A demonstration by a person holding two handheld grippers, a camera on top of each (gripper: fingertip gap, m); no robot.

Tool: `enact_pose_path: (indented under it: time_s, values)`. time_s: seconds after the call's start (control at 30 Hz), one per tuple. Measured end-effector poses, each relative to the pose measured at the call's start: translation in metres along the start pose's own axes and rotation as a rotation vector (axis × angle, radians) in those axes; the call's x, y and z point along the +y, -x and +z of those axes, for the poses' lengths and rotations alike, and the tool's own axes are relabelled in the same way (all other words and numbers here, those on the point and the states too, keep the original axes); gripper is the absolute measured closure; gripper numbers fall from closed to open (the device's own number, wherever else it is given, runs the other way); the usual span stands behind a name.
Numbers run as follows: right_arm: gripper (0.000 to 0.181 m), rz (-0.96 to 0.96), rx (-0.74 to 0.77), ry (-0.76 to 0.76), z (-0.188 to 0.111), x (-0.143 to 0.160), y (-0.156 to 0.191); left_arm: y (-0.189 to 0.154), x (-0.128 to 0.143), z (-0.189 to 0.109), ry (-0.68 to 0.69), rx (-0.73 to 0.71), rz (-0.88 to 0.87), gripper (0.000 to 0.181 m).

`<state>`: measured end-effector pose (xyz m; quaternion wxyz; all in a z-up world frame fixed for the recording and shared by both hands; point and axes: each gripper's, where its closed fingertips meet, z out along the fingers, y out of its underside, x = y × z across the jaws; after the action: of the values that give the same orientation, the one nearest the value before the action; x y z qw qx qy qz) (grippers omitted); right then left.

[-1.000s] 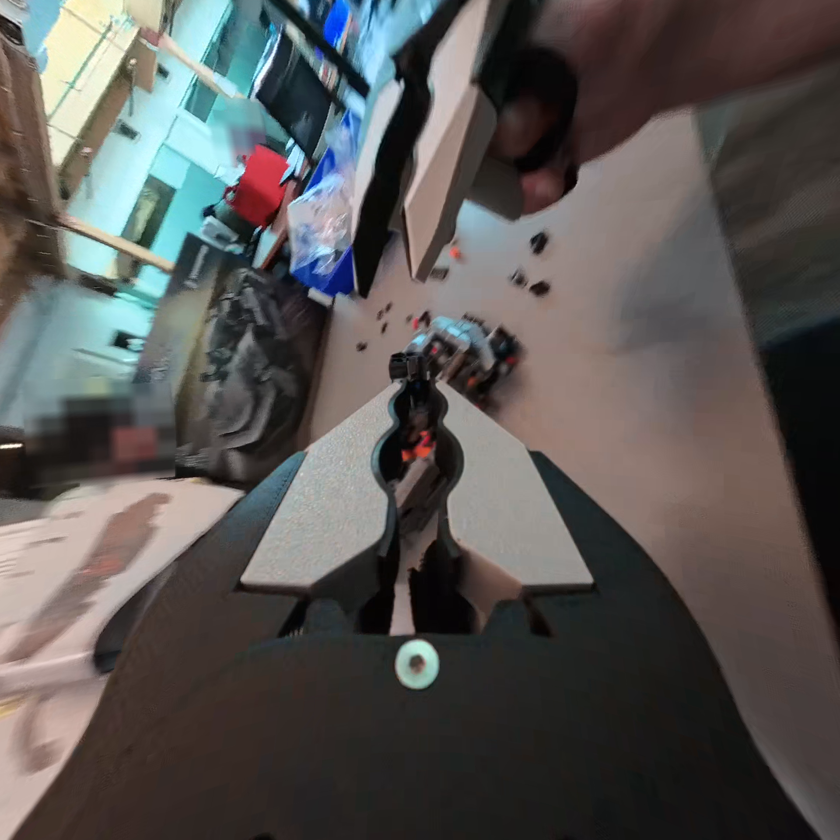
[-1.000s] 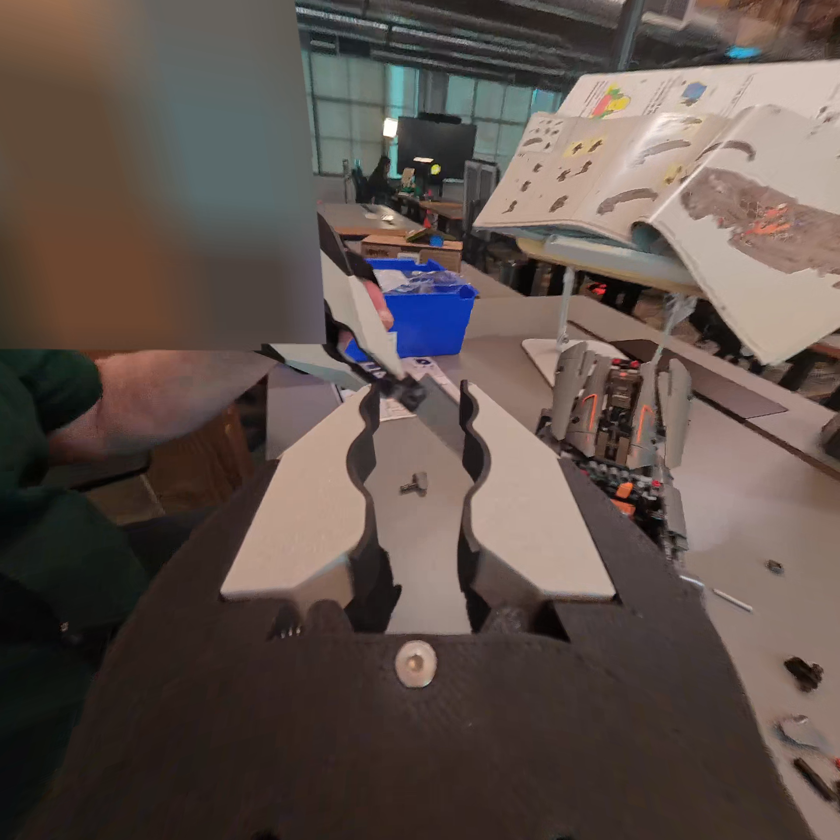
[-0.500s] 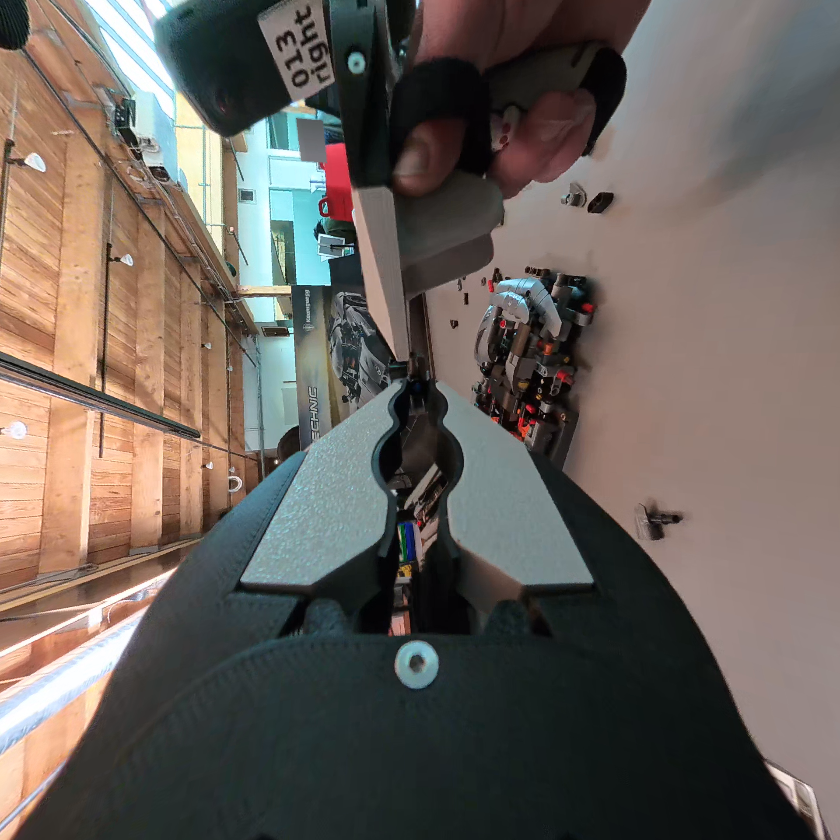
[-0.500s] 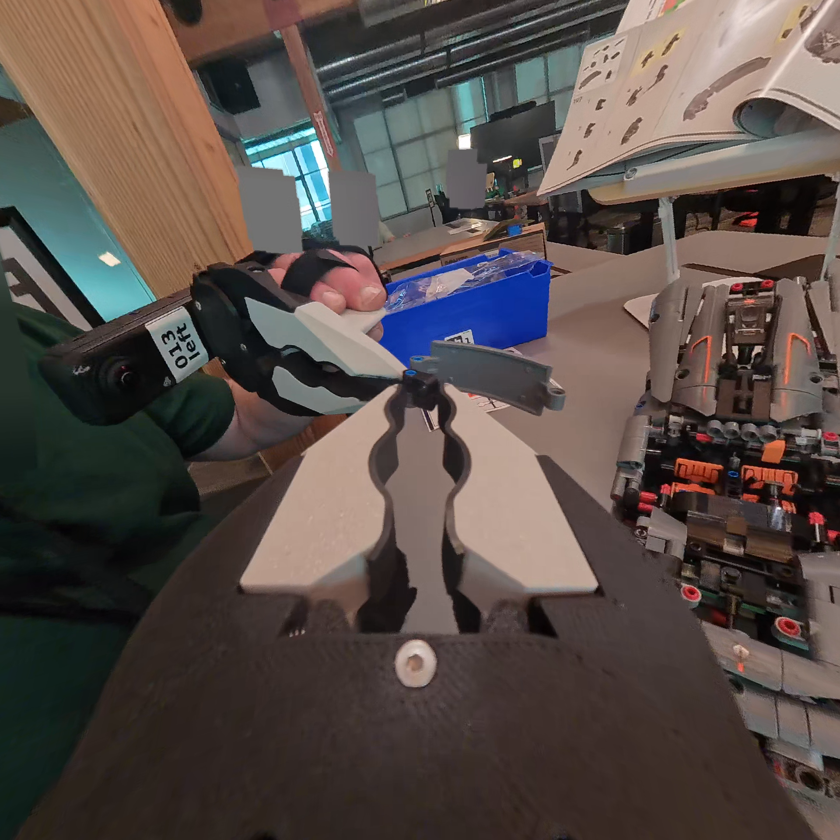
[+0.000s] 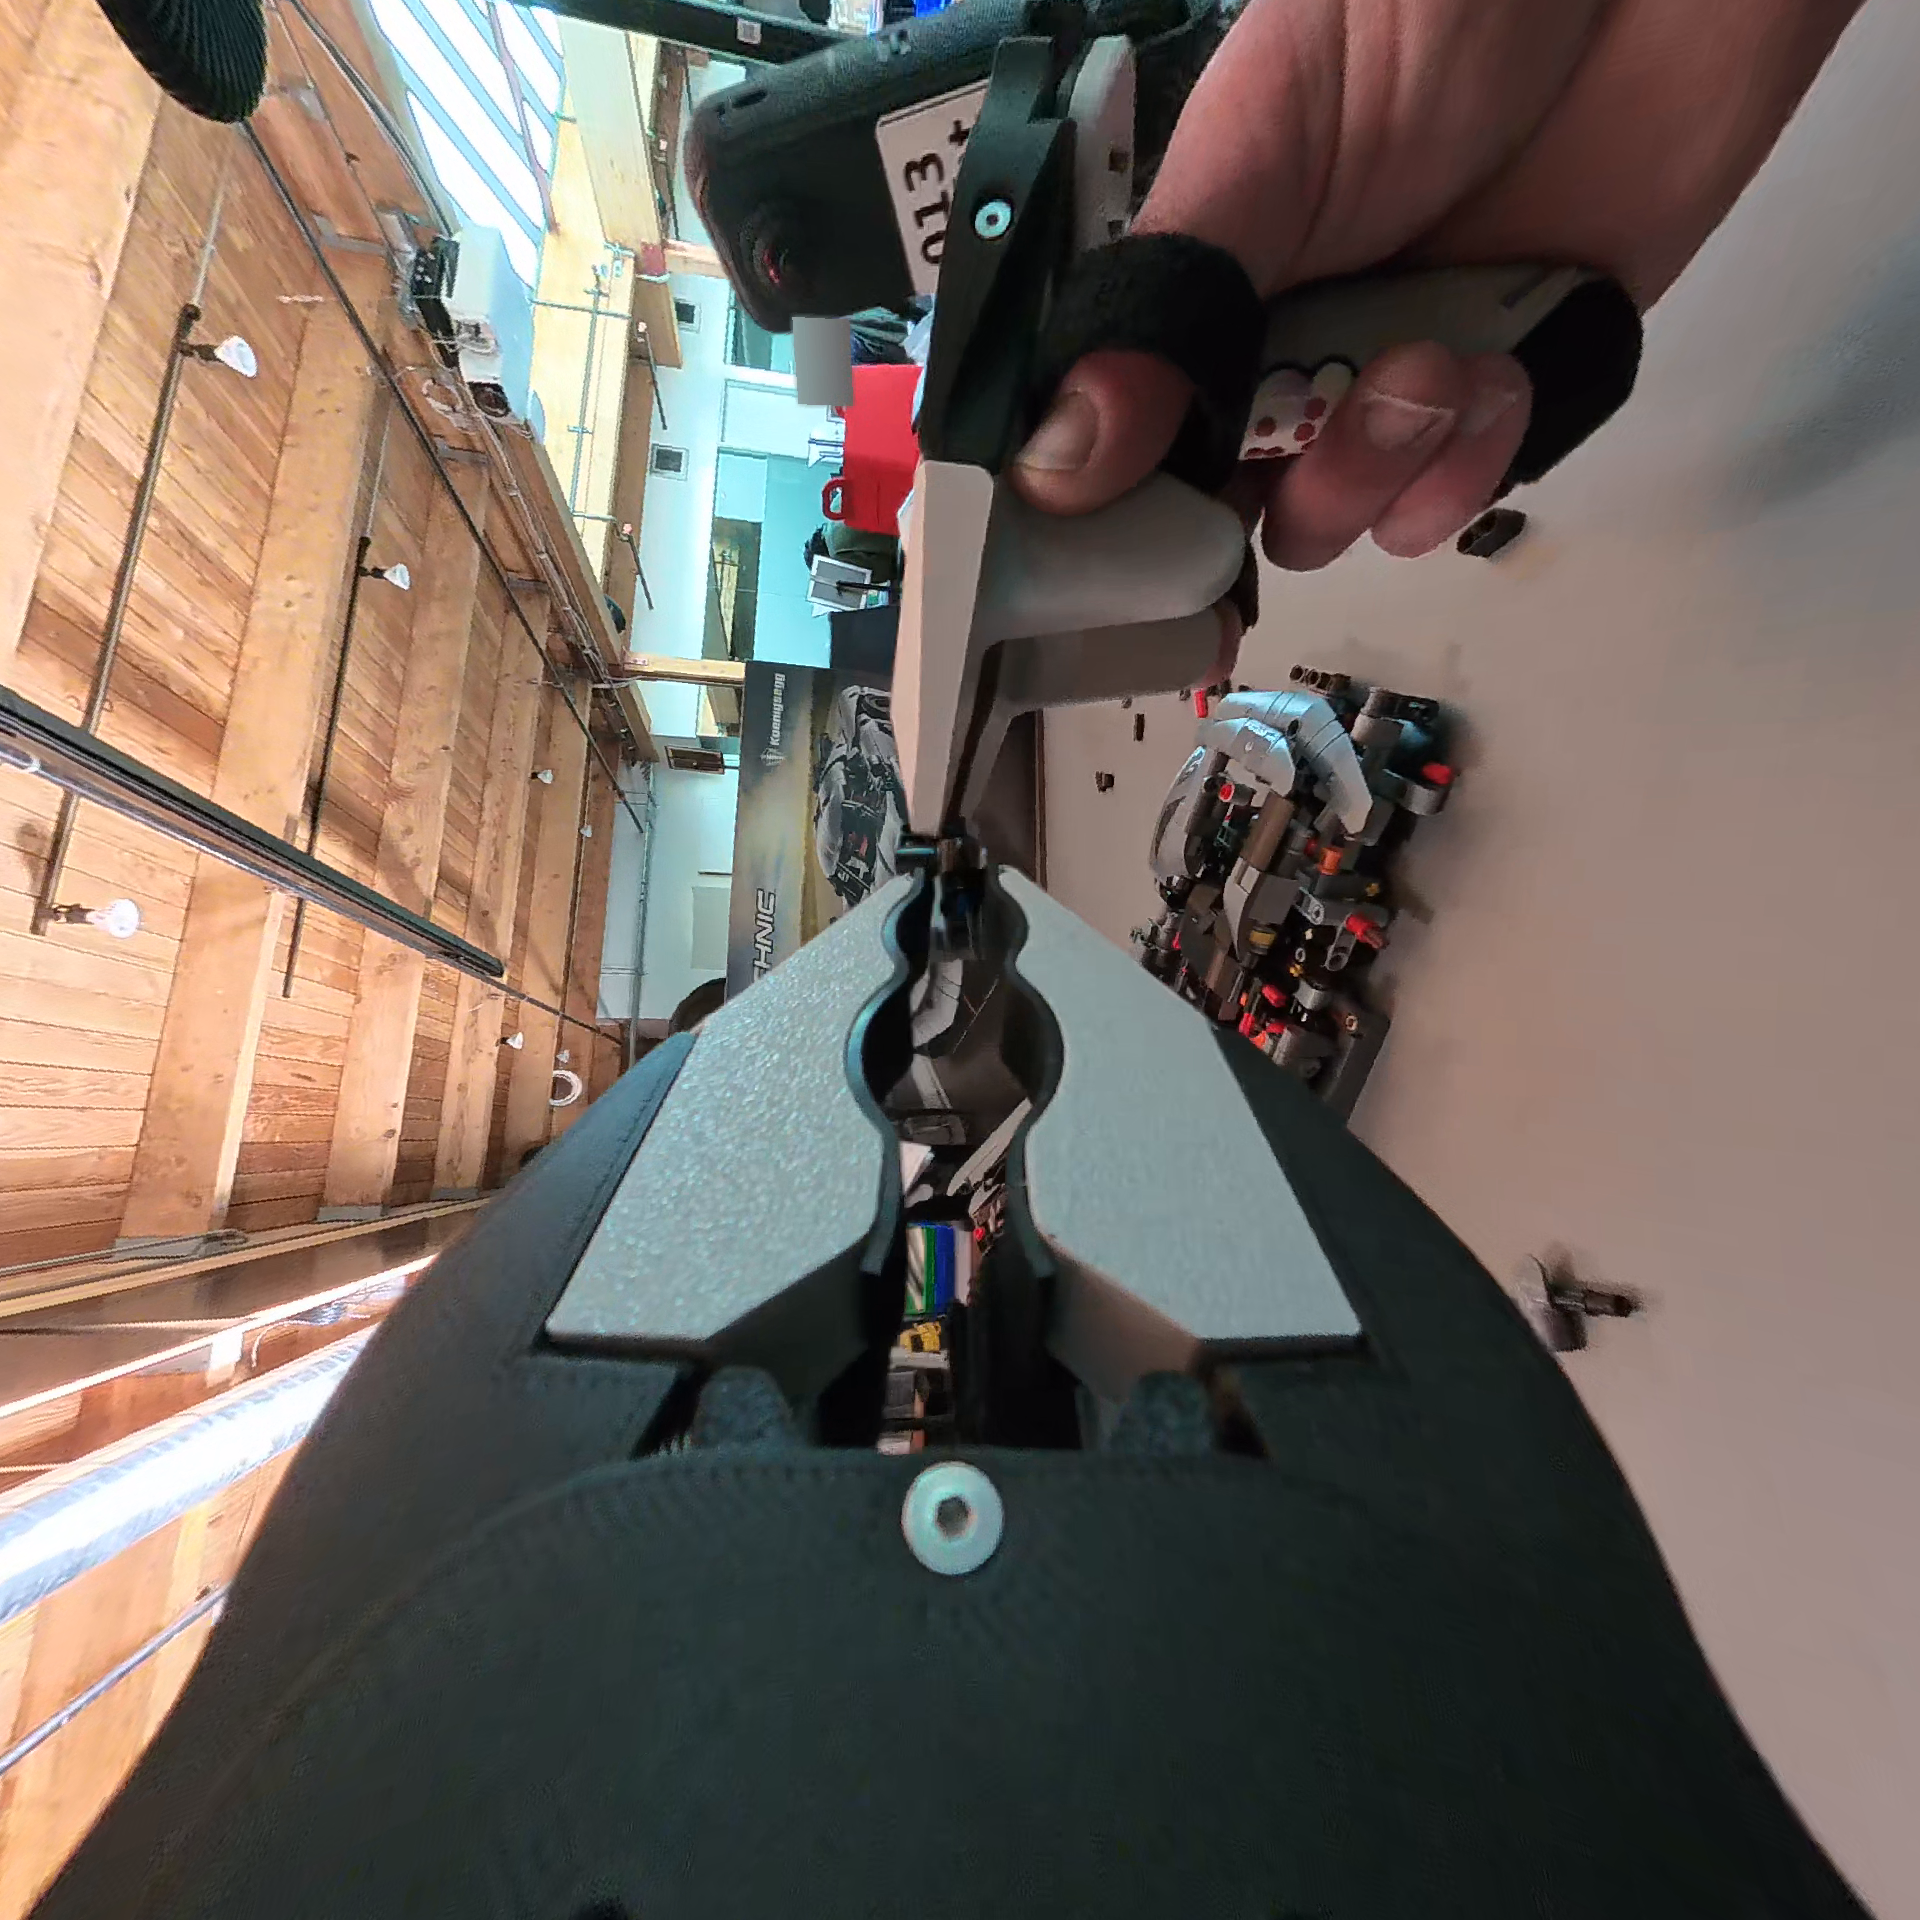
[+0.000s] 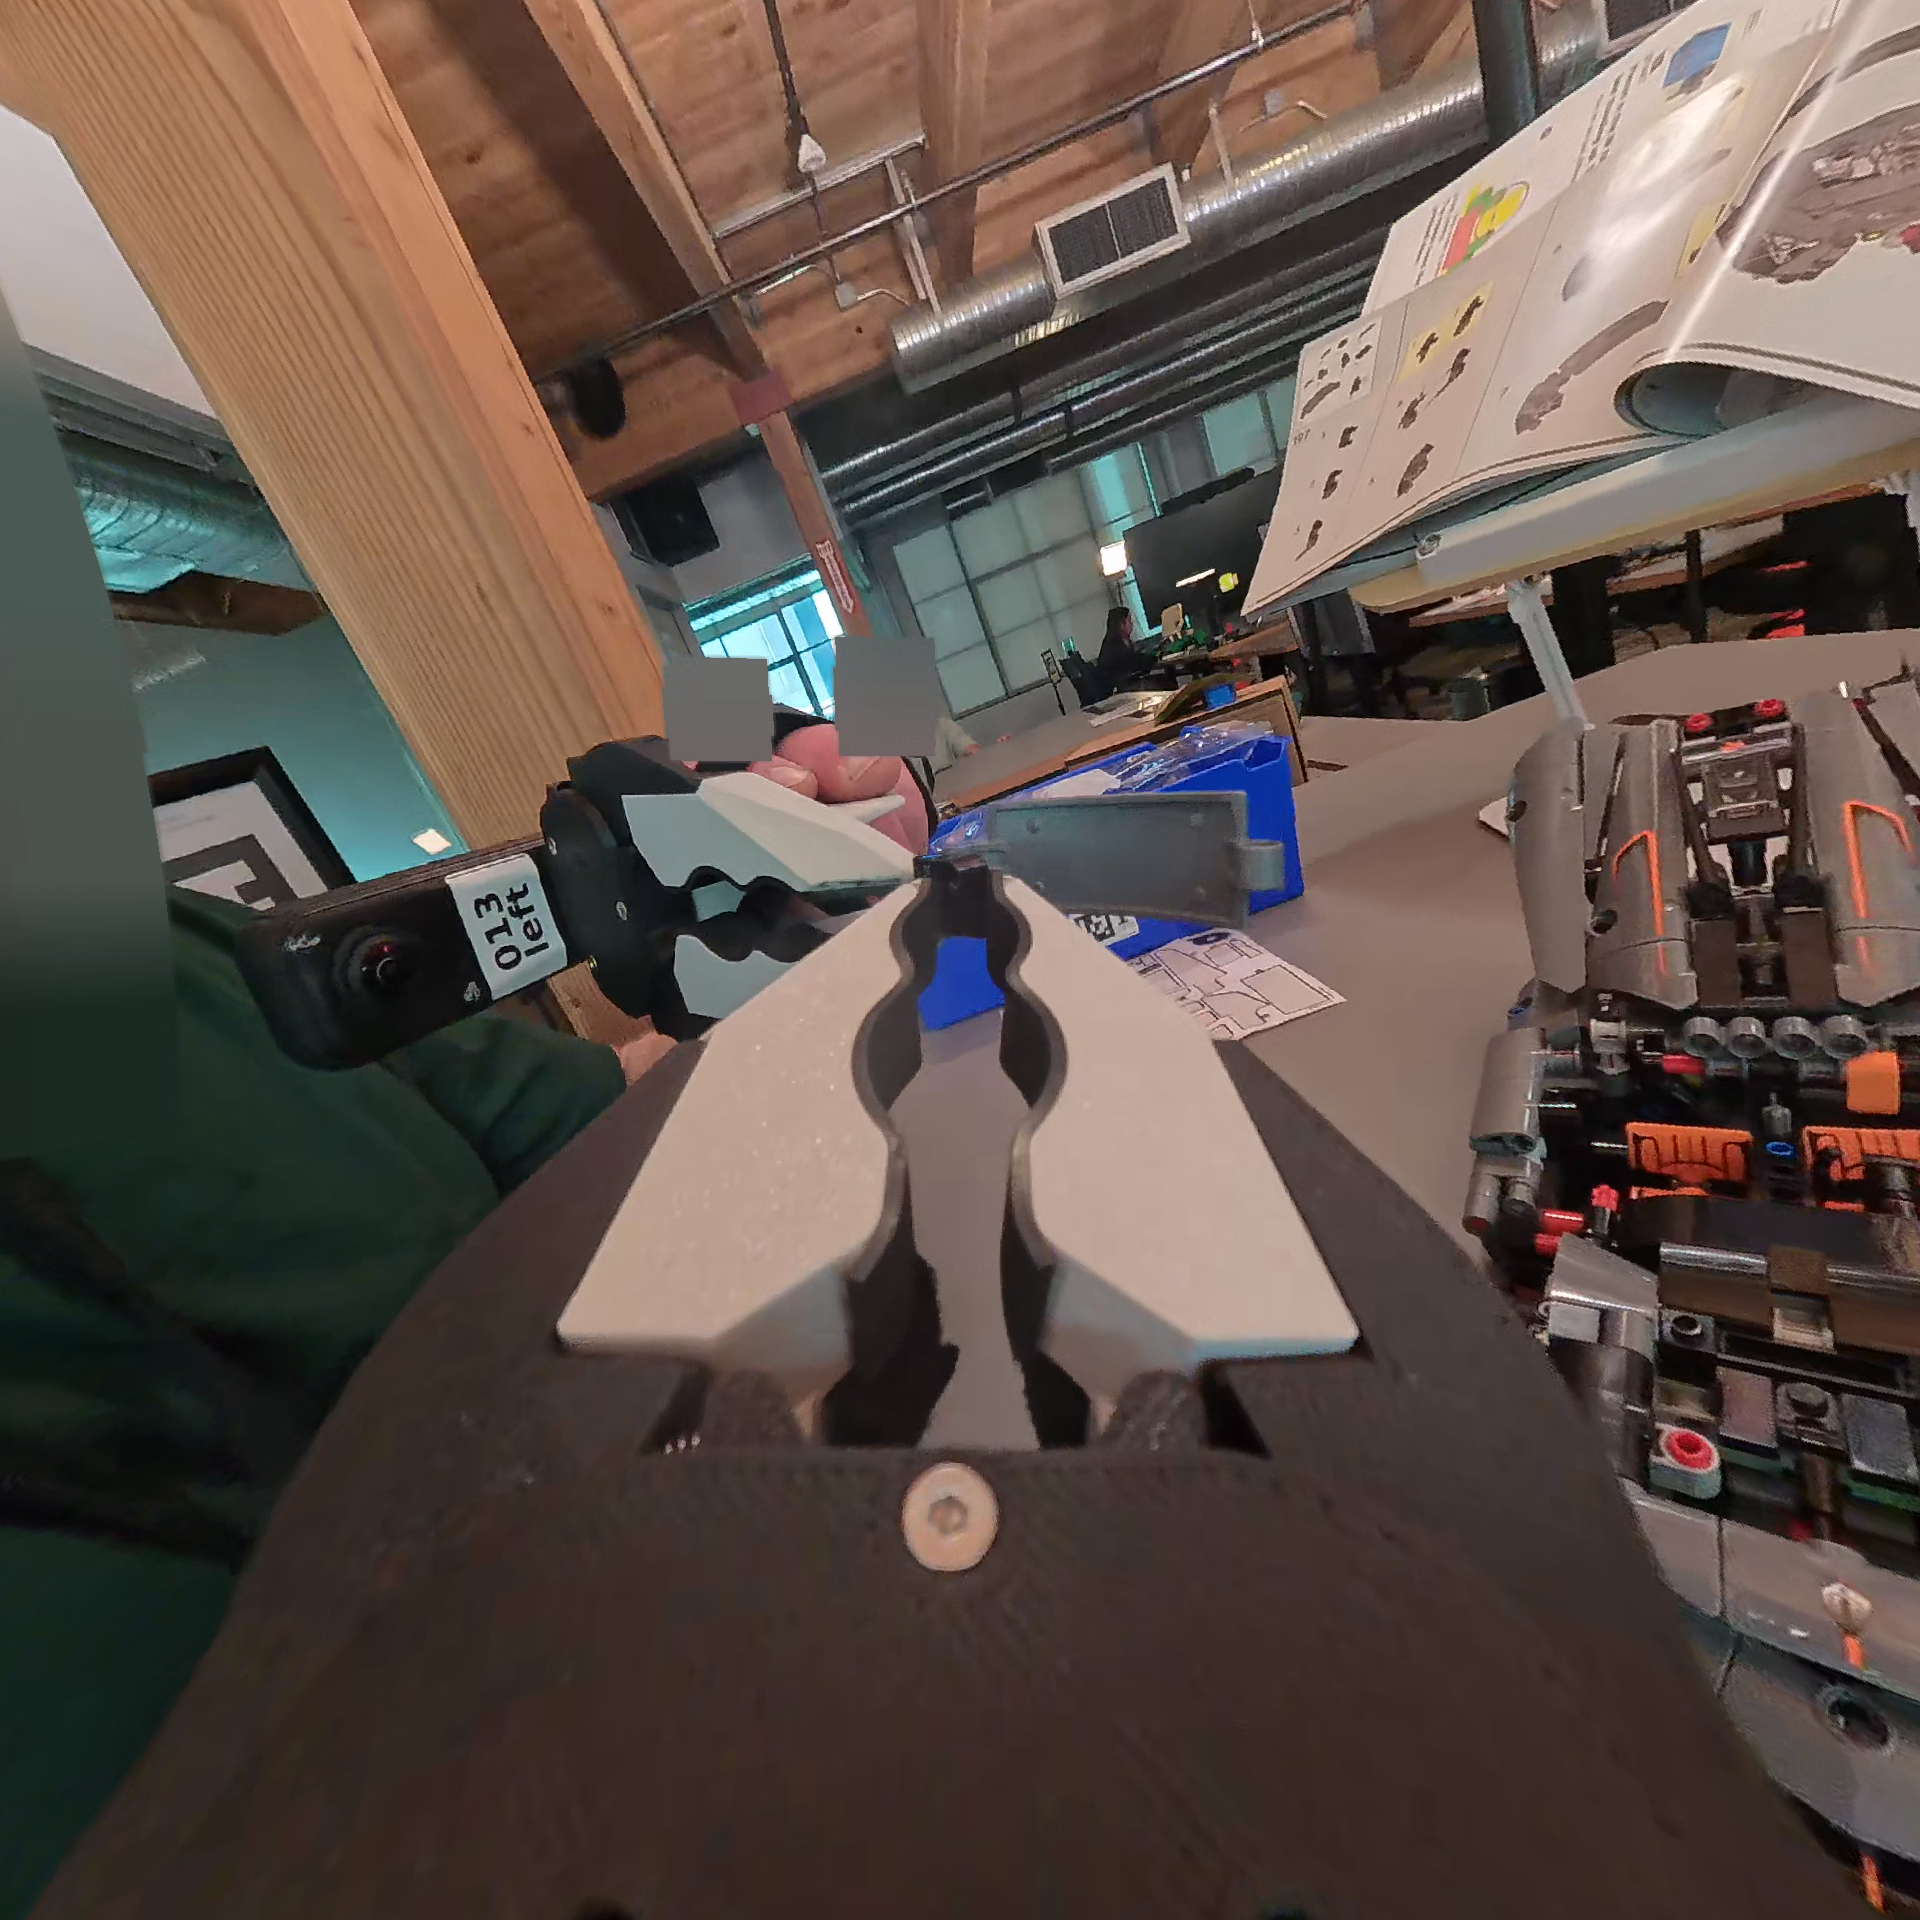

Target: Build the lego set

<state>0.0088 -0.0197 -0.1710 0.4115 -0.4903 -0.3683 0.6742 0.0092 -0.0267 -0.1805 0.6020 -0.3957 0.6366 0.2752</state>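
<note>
L claw (image 6: 883, 883) pinches grey panel (image 6: 1117, 857), R claw (image 6: 961, 899) nips black pin on its end; next: seat it, w/ steady push.

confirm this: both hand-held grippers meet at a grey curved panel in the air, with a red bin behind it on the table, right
Nearly. The bin behind the grey curved panel is blue, not red, as the right wrist view shows. The left hand-held gripper and right hand-held gripper do meet at the panel's end, above the table.
</note>
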Motion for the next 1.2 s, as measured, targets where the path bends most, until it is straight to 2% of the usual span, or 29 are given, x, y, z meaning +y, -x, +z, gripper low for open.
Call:
enact_pose_path:
  time_s: [0.13, 0.27, 0.43, 0.53, 0.67, 0.73, 0.9, 1.2]
  values:
    - [0.175, -0.022, 0.004, -0.041, -0.001, -0.005, 0.000, 0.006, 0.003, -0.001, -0.004, -0.029, -0.046, 0.169]
    - [0.174, -0.065, 0.012, -0.077, -0.004, -0.011, -0.001, 0.015, 0.010, -0.007, -0.010, -0.088, -0.197, 0.152]
    - [0.175, -0.165, 0.061, -0.125, -0.006, -0.019, -0.001, 0.017, 0.013, -0.012, -0.107, -0.077, -0.732, 0.139]
    - [0.175, -0.226, 0.082, -0.124, -0.001, -0.020, 0.000, 0.012, 0.009, -0.004, -0.156, -0.033, -0.949, 0.138]
    - [0.175, -0.280, 0.089, -0.119, 0.005, -0.021, 0.004, 0.010, 0.007, 0.005, -0.210, 0.011, -1.131, 0.143]
    - [0.175, -0.282, 0.085, -0.119, 0.006, -0.020, 0.004, 0.014, 0.007, 0.004, -0.240, 0.002, -1.151, 0.154]
    - [0.175, -0.287, 0.080, -0.136, 0.007, -0.021, 0.003, 0.018, 0.010, 0.004, -0.256, -0.009, -1.165, 0.162]
    - [0.174, -0.268, 0.059, -0.146, 0.009, -0.023, 0.001, 0.021, 0.018, 0.005, -0.248, -0.070, -1.089, 0.173]
